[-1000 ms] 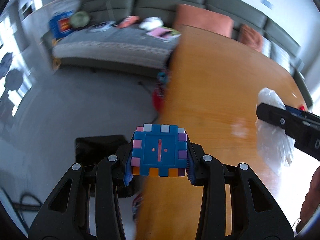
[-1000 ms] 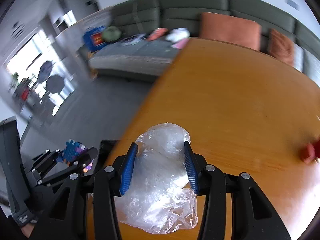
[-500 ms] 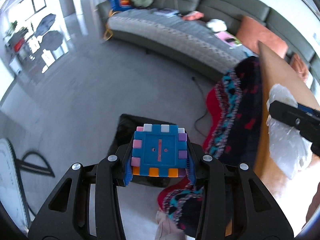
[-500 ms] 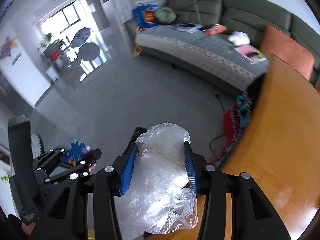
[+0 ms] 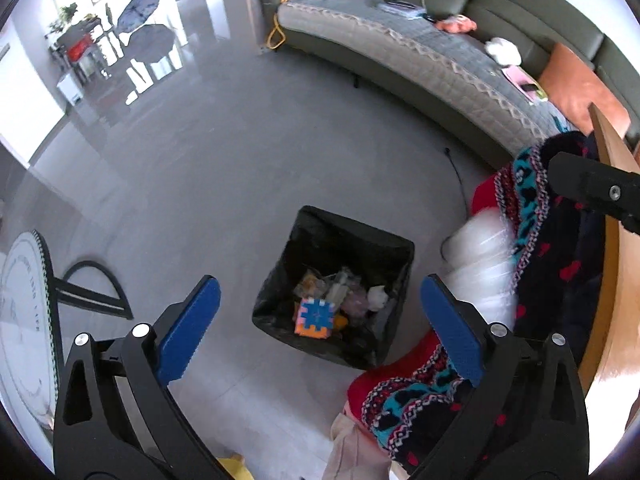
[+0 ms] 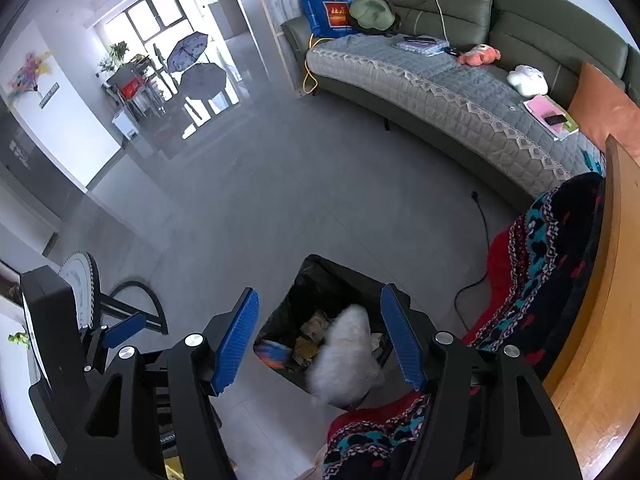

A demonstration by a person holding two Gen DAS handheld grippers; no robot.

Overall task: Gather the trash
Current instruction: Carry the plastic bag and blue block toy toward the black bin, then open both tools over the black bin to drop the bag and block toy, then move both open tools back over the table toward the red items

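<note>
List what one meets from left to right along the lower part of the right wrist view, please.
Left tool → black trash bin → falling plastic bag → patterned blanket → wooden table.

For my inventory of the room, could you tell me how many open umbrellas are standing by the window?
2. A blue patterned umbrella stands nearer the window, and a grey umbrella sits just in front of it on the floor. Others could be hidden behind the furniture there.

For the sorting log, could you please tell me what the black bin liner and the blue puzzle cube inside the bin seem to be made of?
The black bin liner looks like thin glossy plastic film: it wrinkles and catches light. The blue puzzle cube with orange and pink notched edges looks like matte foam or soft plastic, going by its interlocking tabs; I cannot tell which.
</note>
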